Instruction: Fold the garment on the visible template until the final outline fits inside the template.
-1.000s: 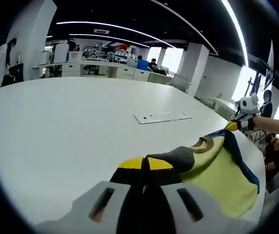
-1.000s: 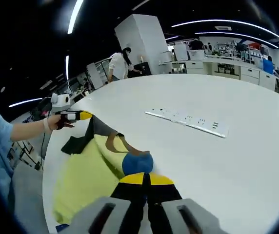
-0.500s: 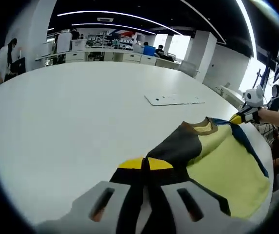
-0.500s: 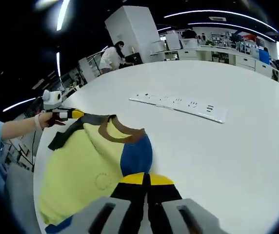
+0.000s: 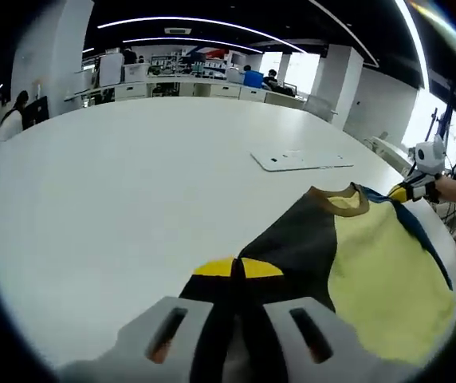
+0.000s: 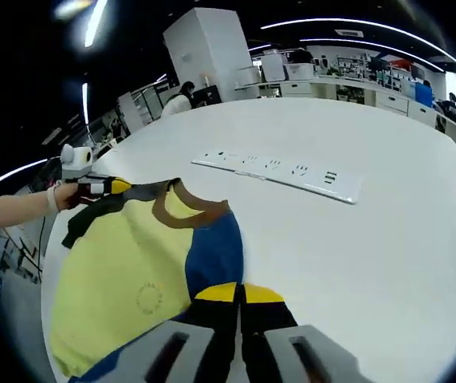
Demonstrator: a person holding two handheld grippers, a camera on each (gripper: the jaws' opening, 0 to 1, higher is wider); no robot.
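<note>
Yellow fabric makes up most of the shirt, with a brown collar, a blue shoulder panel on one side and a dark grey one on the other. It is stretched over the near edge of the white table, held up by its two shoulders. The left gripper has its jaws pressed together on the dark grey shoulder; the right gripper pinches the blue shoulder the same way.

The step in hand looks like spreading the shirt flat before any fold. To do it well, both hands should keep even tension across the shoulders and lower the cloth together so the body lands smooth, without wrinkles.

The collar points toward the far side of the table, the hem toward the person, so the long axis runs near to far. A flat white strip lies farther out on the table, well apart from the collar.
</note>
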